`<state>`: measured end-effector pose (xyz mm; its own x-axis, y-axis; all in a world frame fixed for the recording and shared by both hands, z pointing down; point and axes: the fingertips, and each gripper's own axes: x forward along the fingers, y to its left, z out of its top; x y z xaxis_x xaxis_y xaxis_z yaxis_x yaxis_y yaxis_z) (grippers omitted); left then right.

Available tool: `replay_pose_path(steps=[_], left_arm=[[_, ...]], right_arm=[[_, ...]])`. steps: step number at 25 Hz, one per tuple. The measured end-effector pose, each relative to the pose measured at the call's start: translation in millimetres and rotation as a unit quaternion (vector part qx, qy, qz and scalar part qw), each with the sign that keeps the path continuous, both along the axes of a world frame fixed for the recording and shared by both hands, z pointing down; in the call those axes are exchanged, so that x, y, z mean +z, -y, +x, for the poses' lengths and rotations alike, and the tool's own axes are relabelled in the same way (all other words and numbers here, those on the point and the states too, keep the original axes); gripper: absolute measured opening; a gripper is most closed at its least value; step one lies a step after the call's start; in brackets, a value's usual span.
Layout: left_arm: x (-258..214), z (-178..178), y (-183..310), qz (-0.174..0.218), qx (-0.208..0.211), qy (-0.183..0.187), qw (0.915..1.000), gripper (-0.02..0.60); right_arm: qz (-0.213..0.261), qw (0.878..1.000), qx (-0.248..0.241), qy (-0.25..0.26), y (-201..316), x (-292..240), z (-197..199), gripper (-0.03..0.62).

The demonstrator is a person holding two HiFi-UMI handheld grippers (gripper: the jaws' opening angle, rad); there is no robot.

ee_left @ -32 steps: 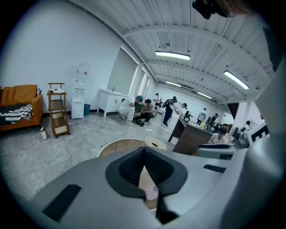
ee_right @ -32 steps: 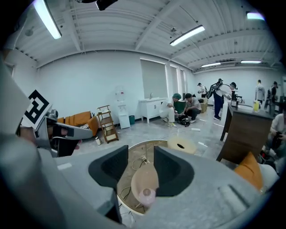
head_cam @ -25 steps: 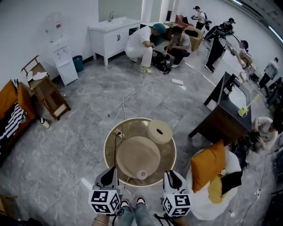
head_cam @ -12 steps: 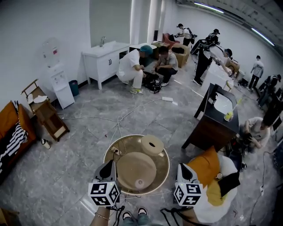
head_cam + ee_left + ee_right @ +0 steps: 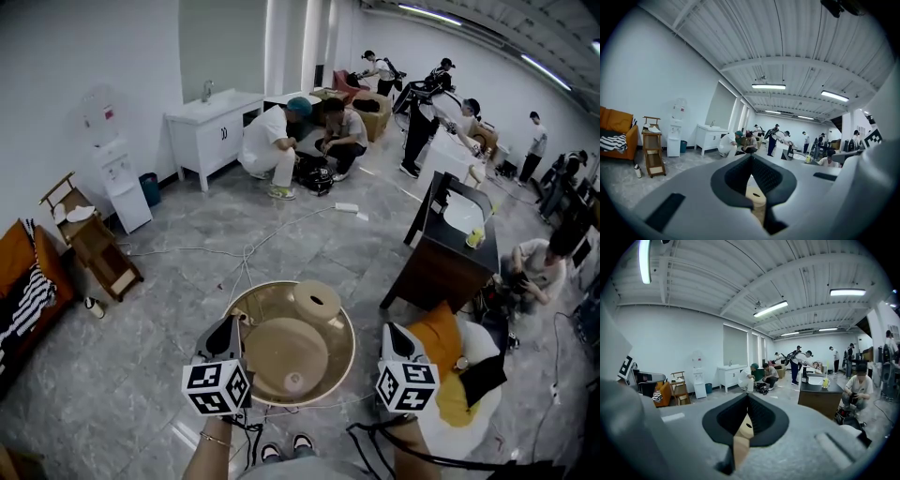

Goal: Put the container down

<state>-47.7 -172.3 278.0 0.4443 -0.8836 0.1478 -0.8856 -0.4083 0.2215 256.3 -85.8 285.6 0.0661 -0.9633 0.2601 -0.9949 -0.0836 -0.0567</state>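
The container (image 5: 286, 349), a broad, shallow tan dish, sits on the round gold table (image 5: 267, 296), beside a drum (image 5: 317, 300) with a hole in its top. It looks stiff, smooth and fairly heavy for its width, so opposite points on the rim seem the safest hold. The left hand-held gripper (image 5: 228, 325) and the right hand-held gripper (image 5: 394, 330) hover at either side, tips together, holding nothing. The dish's depth and near rim are hard to read, and the small pale piece (image 5: 294, 380) at its middle is too small to identify.
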Motion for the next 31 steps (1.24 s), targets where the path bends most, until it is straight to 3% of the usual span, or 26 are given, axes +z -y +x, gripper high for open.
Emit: replay_pose_path(steps=[31], left_arm=[[6.8, -1.3, -9.1, -0.007, 0.009, 0.016, 0.9998, -0.003]], right_arm=[[-0.025, 1.000, -0.009, -0.017, -4.3, 8.6, -18.3, 0.005]])
